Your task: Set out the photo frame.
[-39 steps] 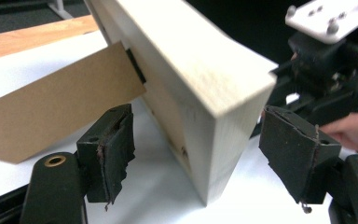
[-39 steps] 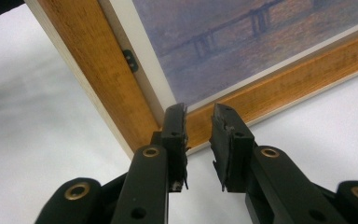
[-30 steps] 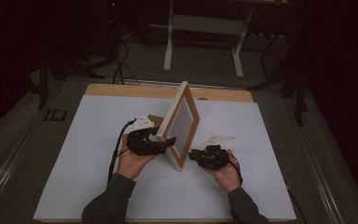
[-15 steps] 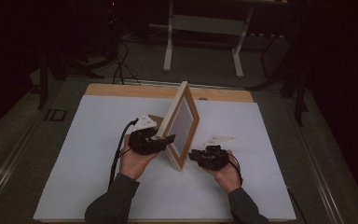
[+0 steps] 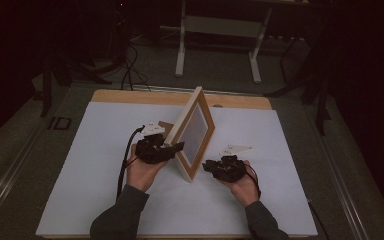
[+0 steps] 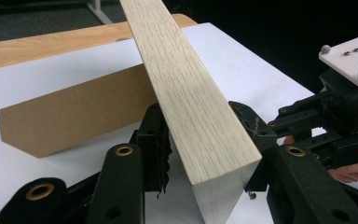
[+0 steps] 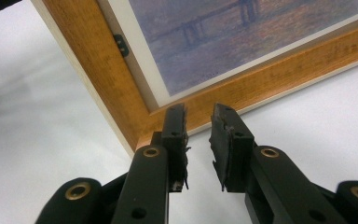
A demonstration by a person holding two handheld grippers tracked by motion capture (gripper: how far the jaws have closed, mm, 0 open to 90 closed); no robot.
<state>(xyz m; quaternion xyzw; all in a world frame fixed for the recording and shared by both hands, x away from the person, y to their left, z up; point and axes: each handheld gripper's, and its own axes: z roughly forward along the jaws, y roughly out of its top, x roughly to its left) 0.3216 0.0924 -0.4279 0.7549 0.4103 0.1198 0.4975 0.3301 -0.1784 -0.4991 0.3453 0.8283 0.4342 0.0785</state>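
A wooden picture frame (image 5: 195,132) stands tilted on the table, with a brown cardboard easel back (image 5: 166,126) behind it. My left gripper (image 5: 177,147) grips the frame from the left. Its jaws have just been closing, and both pads now press the frame's pale wooden edge (image 6: 196,107) between them; my left gripper (image 6: 205,130) sits by the cardboard back (image 6: 74,112). My right gripper (image 5: 207,165) is low at the frame's front corner. Seen close, my right gripper (image 7: 199,114) has a narrow empty gap, its tips against the orange-brown rail (image 7: 98,70) below the bluish print (image 7: 242,42).
A white sheet (image 5: 105,190) covers the table, whose wooden far edge (image 5: 130,96) shows beyond it. On the dark floor behind are a stand's metal legs (image 5: 180,60) and cables (image 5: 130,70). The other gripper's white plate (image 6: 354,60) is close on the frame's far side.
Both hands and the frame keep their places. The left gripper's jaws have drawn in around the frame's edge.
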